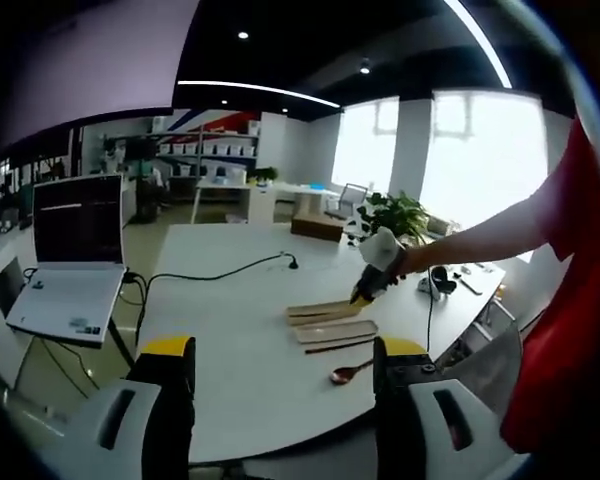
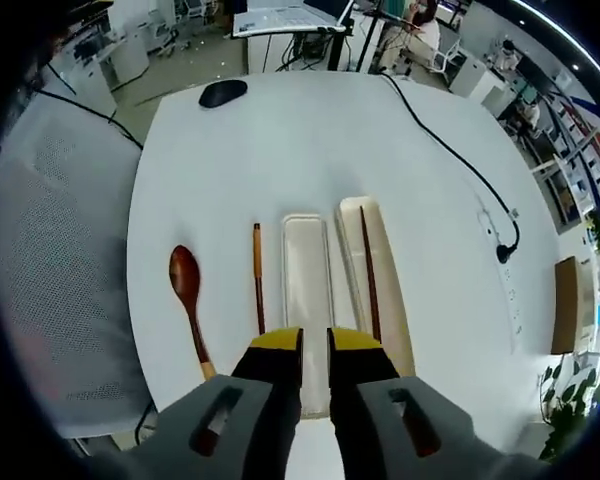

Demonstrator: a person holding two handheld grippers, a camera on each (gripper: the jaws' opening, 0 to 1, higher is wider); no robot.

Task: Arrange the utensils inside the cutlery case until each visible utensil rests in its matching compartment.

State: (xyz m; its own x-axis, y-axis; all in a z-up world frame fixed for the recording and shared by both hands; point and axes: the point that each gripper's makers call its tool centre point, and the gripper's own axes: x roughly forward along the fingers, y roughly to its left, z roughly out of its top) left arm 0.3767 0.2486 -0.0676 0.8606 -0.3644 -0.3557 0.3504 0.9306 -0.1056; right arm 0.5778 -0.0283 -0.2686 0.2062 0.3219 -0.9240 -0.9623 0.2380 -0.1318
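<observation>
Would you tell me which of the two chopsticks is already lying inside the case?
The darker chopstick, resting in the cream half of the case. The other chopstick lies on the bare table, between the spoon and the white half.

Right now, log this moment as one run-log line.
right gripper: open, over cutlery case | chopstick on lid | chopstick, wooden spoon on table | left gripper: open

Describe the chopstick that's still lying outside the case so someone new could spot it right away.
On the white table, find the two pale case halves side by side. Between them and the wooden spoon lies a thin brown chopstick, bare on the tabletop. Its twin rests inside the farther case half.
</observation>
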